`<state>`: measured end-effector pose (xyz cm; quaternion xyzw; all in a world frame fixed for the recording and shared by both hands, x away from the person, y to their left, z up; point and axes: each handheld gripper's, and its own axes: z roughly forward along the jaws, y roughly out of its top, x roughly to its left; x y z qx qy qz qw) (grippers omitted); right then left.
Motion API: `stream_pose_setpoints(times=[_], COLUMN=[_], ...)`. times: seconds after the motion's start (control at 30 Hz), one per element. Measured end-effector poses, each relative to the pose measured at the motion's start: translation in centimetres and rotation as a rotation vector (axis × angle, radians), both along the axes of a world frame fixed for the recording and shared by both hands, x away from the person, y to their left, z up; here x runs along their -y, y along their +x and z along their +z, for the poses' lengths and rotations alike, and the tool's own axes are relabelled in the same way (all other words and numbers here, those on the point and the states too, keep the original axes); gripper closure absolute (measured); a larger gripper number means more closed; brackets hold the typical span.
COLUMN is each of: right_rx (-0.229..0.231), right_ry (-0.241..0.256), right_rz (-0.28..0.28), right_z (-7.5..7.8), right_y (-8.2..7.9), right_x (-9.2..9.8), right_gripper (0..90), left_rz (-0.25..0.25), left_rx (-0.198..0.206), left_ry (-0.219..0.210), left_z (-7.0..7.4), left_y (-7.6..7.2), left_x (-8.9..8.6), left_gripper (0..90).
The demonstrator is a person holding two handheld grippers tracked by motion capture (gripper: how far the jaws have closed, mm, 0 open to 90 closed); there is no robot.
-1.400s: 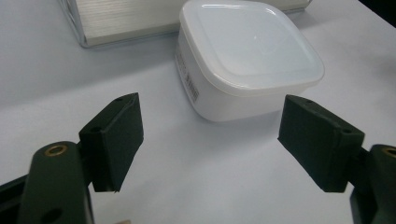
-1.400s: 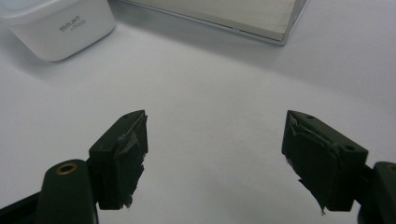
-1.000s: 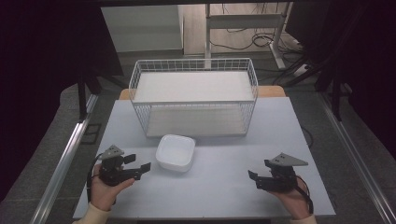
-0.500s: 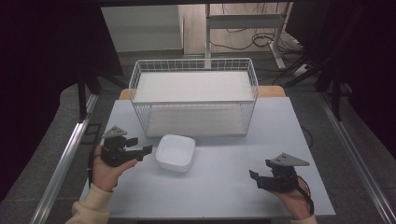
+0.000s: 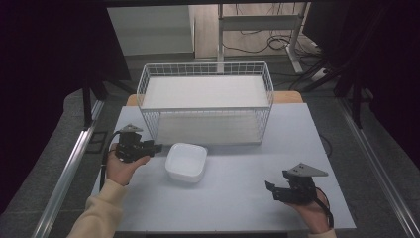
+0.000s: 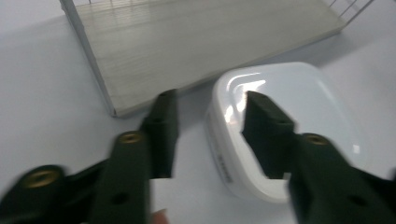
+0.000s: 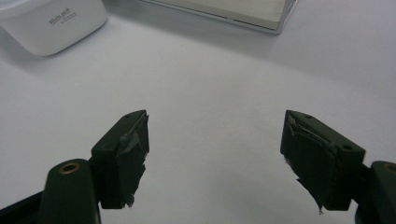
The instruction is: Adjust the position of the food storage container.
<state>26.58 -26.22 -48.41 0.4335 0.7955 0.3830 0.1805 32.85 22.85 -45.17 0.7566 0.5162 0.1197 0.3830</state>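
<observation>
A white square bowl point(image 5: 186, 161) sits upright on the pale table, just in front of a white wire basket point(image 5: 205, 107). My left gripper point(image 5: 156, 147) is open at the bowl's left side. In the left gripper view the bowl point(image 6: 308, 107) has its near wall between the jaws of that gripper point(image 6: 210, 126), one jaw outside and one above the inside; I cannot tell whether they touch it. My right gripper point(image 5: 270, 189) is open and empty near the front right of the table, well apart from the bowl point(image 7: 56, 21), its jaws point(image 7: 215, 135) spread wide over bare table.
The wire basket stands at the back middle of the table point(image 5: 237, 208), and its flat pale base point(image 6: 187, 42) lies close behind the bowl. The base's corner point(image 7: 261, 14) is ahead of the right gripper. Dark floor, rails and cables surround the table.
My left gripper has moved forward and right, from the table's front left up to the bowl's left edge. The right gripper and the bowl have stayed put.
</observation>
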Motion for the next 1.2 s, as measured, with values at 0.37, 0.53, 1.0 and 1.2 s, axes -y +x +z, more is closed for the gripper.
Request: stream_pose_setpoints(times=[0.37,0.53,1.0,1.2], right_rx=[-0.012,-0.011,-0.008,-0.008], right_ry=[-0.006,-0.012,-0.015,-0.018], right_rz=[-0.005,-0.006,-0.005,-0.005], right_z=[-0.3,-0.4,-0.3,-0.4], right_y=[0.1,0.1,0.1,0.1], right_x=[0.0,0.0,0.0,0.0], right_gripper=[23.6,23.6,23.6,23.7], left_rz=[-0.013,-0.015,-0.073,-0.090], left_rx=[-0.061,-0.089,-0.131,-0.121], left_ry=[0.042,0.047,0.054,0.031], left_z=[-1.8,-2.9,-4.7,-4.7], left_y=[3.1,4.2,5.4,5.4], left_x=[0.8,1.5,2.7,2.8], left_gripper=[90.0,90.0,90.0,90.0])
